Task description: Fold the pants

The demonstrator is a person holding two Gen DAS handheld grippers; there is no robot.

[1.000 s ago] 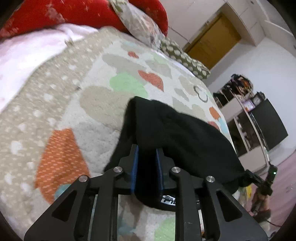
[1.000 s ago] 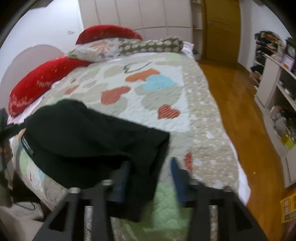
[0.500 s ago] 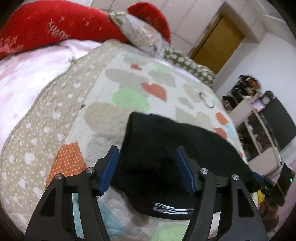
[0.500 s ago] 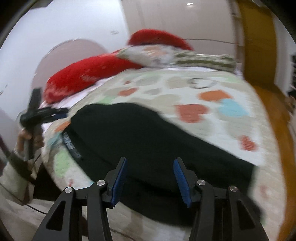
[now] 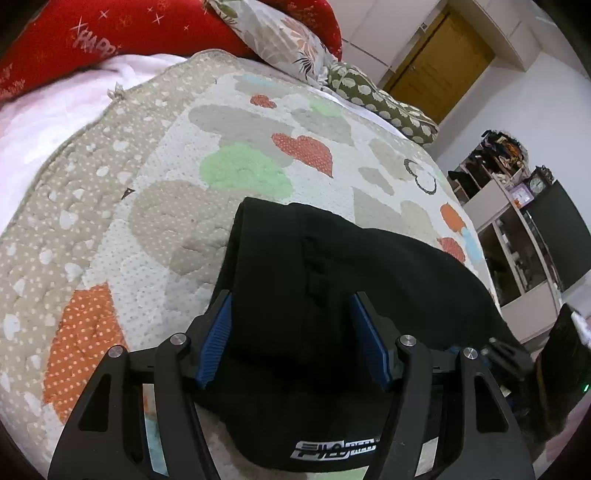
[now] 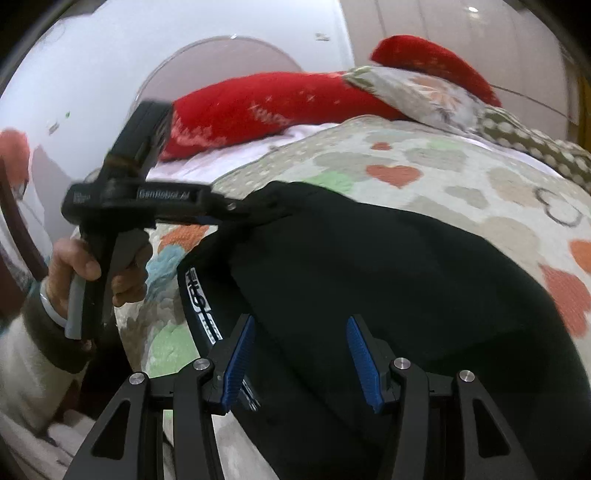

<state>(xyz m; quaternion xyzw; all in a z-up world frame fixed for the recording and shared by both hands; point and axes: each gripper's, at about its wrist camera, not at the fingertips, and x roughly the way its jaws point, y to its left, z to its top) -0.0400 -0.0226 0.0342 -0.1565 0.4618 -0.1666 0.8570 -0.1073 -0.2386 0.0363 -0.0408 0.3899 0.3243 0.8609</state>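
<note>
Fingers of left gripper spread wide, clasping nothing — same for right gripper. Red pillow at 11 o'clock, floral pillow at 12, shelves at 3; nothing blocks the way. Black pants lie folded on heart quilt — cloth spans gap between both finger pairs, waistband logo at 6 o'clock.

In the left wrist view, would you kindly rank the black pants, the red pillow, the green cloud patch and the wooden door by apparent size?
1. Black folded pants, though nearest the camera.
2. Long red pillow.
3. Green cloud-shaped quilt patch and brown wooden door: too alike to rank.
</note>
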